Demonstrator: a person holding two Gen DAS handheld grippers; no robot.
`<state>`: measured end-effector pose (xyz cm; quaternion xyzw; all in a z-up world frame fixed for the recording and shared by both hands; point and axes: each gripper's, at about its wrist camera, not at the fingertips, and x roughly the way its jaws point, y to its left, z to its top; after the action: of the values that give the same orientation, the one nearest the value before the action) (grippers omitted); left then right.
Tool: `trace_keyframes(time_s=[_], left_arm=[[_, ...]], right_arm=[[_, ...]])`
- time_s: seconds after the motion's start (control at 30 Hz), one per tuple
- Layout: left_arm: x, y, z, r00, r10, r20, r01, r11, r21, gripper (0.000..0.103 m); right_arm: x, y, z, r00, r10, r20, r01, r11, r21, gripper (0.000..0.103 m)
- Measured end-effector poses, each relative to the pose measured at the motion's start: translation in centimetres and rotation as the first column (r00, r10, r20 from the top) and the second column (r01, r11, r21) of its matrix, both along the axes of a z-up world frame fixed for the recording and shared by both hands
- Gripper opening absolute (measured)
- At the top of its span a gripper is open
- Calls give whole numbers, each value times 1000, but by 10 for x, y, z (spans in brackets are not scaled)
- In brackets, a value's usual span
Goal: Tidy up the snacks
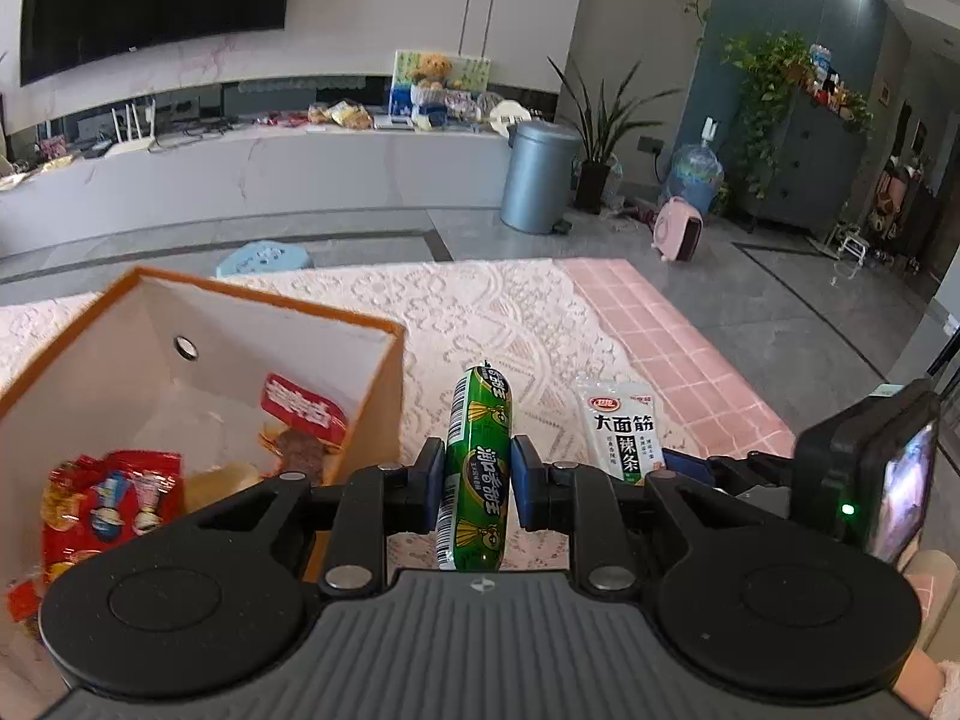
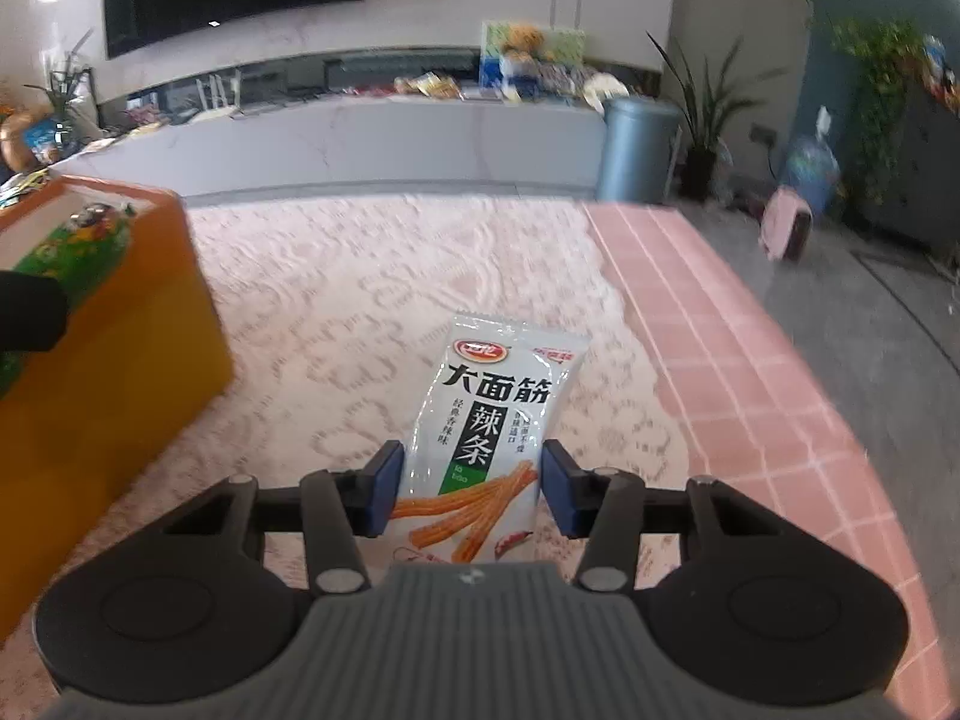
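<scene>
My left gripper (image 1: 477, 483) is shut on a green sausage stick (image 1: 477, 468) and holds it above the lace cloth, just right of the orange box (image 1: 384, 396). The box holds several snack packs, among them a red one (image 1: 108, 504). A white spicy-strip packet (image 2: 489, 420) lies flat on the cloth; it also shows in the left wrist view (image 1: 621, 429). My right gripper (image 2: 471, 489) is open with its blue pads on either side of the packet's lower half. The green sausage (image 2: 72, 252) shows at the left edge of the right wrist view, over the box (image 2: 114, 324).
The table has a white lace cloth (image 2: 372, 300) over a pink checked cover (image 2: 720, 360). Beyond the table edge are a grey bin (image 1: 540, 177), a potted plant (image 1: 600, 132), a pink heater (image 1: 678, 228) and a long white TV bench (image 1: 252, 168).
</scene>
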<state>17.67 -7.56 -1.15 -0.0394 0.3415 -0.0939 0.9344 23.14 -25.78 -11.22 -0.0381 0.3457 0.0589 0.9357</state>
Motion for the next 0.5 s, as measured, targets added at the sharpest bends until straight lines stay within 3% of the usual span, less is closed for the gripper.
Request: trace_keyframes(time_s=[0.23, 0.5], left_arm=[[-14, 25, 26, 997, 53, 48, -52, 998, -24, 26], [-31, 64, 47, 987, 131, 93, -127, 990, -56, 26]], right_arm=[[-25, 26, 42, 986, 132, 107, -117, 984, -133, 48], [-61, 67, 112, 938, 276, 208, -261, 960, -97, 47]])
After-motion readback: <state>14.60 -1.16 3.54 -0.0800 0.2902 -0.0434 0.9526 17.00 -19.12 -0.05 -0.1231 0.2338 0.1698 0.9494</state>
